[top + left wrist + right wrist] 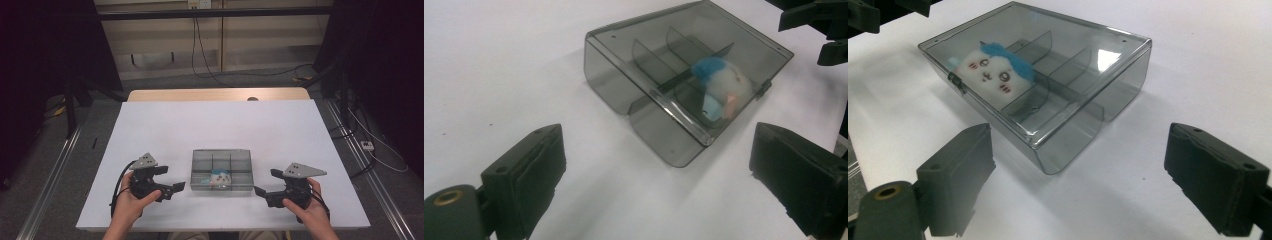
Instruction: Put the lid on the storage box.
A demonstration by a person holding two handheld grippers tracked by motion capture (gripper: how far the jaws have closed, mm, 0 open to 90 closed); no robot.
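Open left claw (172,182), right claw (265,183), unlabelled box (222,171)

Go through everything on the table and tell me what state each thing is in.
Box: lid closed, clasp shut, flat on the table.
Toy: inside the box, in a near compartment.
Left tongs: open, holding nothing.
Right tongs: open, holding nothing.

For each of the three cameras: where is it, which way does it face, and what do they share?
High view: above the person's side, facing forward and down on the white table; both hands and forearms show, left tool and right tool.
Left gripper view: rides the left tool, faces the smoky box; own open jaws show.
Right gripper view: rides the right tool, faces the box's other side; own open jaws show.
Shared: box and plush toy.
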